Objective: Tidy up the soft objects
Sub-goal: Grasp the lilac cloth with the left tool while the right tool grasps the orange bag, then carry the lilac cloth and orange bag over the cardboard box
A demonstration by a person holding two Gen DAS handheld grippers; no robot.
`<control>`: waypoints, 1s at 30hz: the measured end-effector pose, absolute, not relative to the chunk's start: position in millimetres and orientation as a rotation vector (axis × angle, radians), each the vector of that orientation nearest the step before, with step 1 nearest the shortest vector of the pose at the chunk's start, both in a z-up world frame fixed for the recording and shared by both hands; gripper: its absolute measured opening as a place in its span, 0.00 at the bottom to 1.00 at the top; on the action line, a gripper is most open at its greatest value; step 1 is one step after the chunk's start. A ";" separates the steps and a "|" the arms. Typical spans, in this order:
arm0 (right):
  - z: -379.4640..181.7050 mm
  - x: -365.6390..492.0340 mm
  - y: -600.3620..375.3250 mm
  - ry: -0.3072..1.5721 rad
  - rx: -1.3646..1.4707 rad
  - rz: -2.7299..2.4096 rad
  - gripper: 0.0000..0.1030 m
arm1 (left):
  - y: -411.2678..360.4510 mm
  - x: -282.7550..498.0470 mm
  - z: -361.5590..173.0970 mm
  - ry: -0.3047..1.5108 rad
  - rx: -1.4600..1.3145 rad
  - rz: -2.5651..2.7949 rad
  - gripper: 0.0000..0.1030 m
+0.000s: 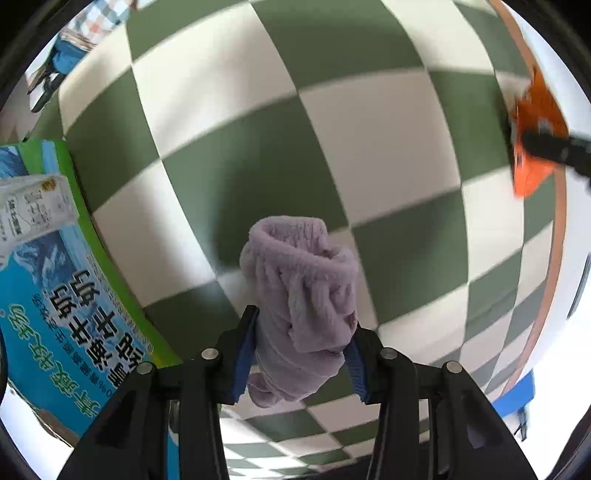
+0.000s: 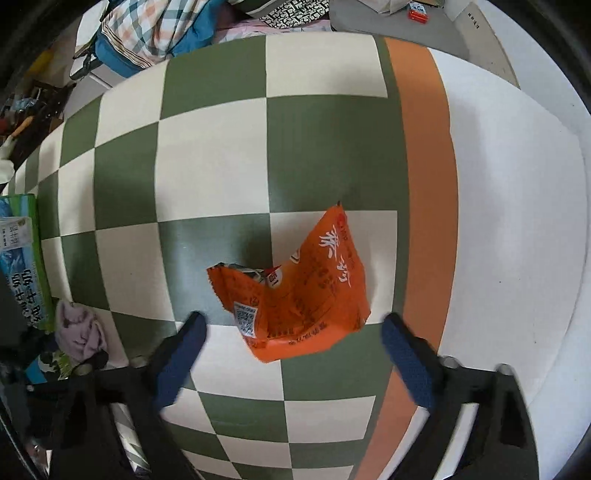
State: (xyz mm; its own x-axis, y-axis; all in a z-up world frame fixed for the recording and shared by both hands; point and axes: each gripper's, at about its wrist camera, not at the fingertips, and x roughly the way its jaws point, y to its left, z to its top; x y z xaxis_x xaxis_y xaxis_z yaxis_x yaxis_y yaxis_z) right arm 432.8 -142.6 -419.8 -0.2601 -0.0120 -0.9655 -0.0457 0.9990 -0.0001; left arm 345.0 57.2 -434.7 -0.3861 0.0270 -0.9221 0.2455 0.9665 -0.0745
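My left gripper (image 1: 303, 332) is shut on a rolled lilac fleece cloth (image 1: 301, 295) and holds it above the green-and-white checkered mat (image 1: 258, 155). The same cloth shows at the far left of the right wrist view (image 2: 79, 328). My right gripper (image 2: 291, 332) is open, its blue-padded fingers either side of a crumpled orange snack packet (image 2: 299, 295) that lies on the mat (image 2: 214, 177). The packet also shows at the right edge of the left wrist view (image 1: 535, 147), with a black finger of the right gripper over it.
A blue-and-green milk carton box (image 1: 66, 288) lies at the mat's left edge, also in the right wrist view (image 2: 22, 258). An orange stripe (image 2: 424, 166) and a white border lie right of the checks. Folded plaid fabric and clutter (image 2: 155, 29) lie beyond the far edge.
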 end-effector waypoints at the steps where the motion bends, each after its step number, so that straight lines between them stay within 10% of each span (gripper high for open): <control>1: -421.6 433.2 -142.9 1.837 -0.042 0.029 0.75 | 56.7 346.8 -433.9 1.943 0.176 -0.220 0.39; 30: -409.0 413.9 -127.8 1.791 -0.106 -0.033 0.60 | 59.9 331.2 -413.7 1.844 0.153 -0.200 0.35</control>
State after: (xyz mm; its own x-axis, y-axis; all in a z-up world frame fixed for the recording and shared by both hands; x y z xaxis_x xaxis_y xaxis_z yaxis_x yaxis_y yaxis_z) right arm 413.9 -127.8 -409.0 -0.2173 -0.0902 -0.9719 -0.0542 0.9953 -0.0803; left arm 331.2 59.9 -413.7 -0.2772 0.0019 -0.9608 0.2083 0.9763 -0.0582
